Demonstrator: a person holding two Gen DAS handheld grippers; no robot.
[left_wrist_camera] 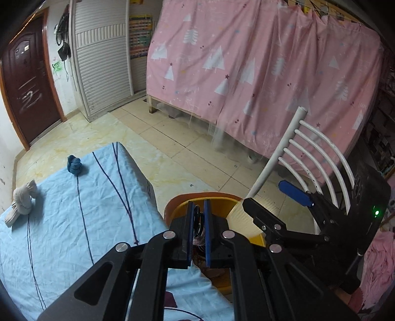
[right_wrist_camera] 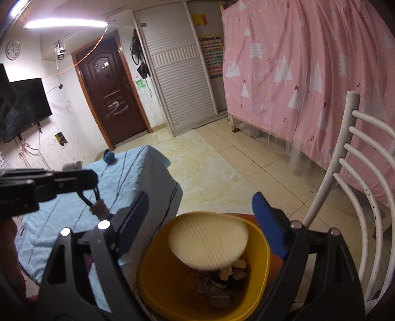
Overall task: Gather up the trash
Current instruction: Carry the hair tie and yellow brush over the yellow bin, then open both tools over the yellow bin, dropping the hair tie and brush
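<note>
the right tongs (right_wrist_camera: pixel 200 222) hang released over the yellow bin (right_wrist_camera: pixel 158 291), the paper plate (right_wrist_camera: pixel 209 244) falling in, while the left tongs (left_wrist_camera: pixel 198 222) grasp a dark ring-shaped scrap (left_wrist_camera: pixel 198 219) to drop next.

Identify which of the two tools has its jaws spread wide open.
The right tool, poised open over the yellow bin; the left tool is nearly shut on a thin object.

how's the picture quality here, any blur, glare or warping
Left wrist view: dim, curtain streaked by motion blur, edges bowed by fisheye. Right wrist view: ceiling light blown out; paper plate over the yellow bin is soft, left gripper blurred.
</note>
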